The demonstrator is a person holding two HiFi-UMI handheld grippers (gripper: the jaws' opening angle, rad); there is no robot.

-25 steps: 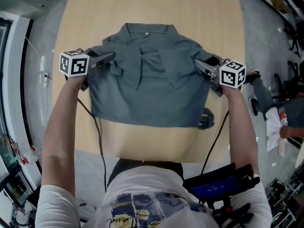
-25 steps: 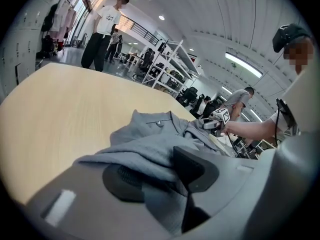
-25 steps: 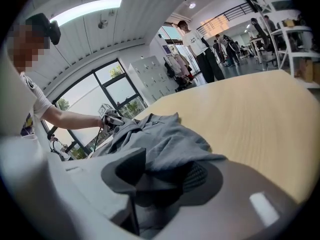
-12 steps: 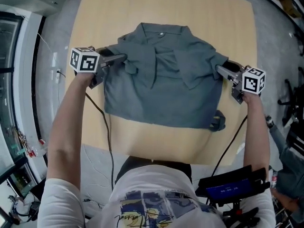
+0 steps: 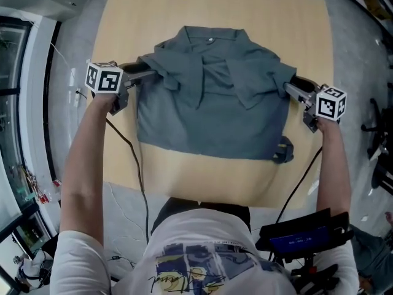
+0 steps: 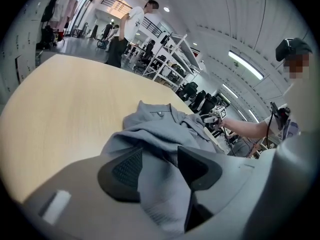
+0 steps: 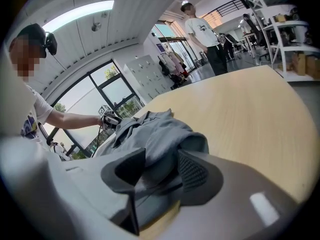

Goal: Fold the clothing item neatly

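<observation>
Pale wood fills most of the head view: a broad surface (image 5: 184, 11) in an open workshop hall, with shelving, lockers and people standing far behind it in the two gripper views. On it lies the grey short-sleeved shirt (image 5: 209, 121), front up, with its collar (image 5: 212, 37) away from the person and its hem nearest them. The left sleeve (image 5: 174, 72) and the right sleeve (image 5: 253, 83) are both turned in over the chest, which narrows the body toward a rectangle. That suggests the side folds are made and the lengthwise fold is not yet done.

The left gripper (image 5: 149, 74) sits at the shirt's left shoulder edge and the right gripper (image 5: 292, 86) at the opposite shoulder edge, each pointing inward and down toward the surface. The left jaws have just been opening. They stand spread, with a ridge of grey cloth lying loose between them, not pinched. The right jaws are spread likewise, with a soft bulge of shoulder fabric between them and no sign of squeeze. I judge the grip is slack here so the turned-in sleeves can lie flat without being dragged outward. A small dark object (image 5: 284, 150) lies just beside the hem's right corner; I cannot tell what it is
</observation>
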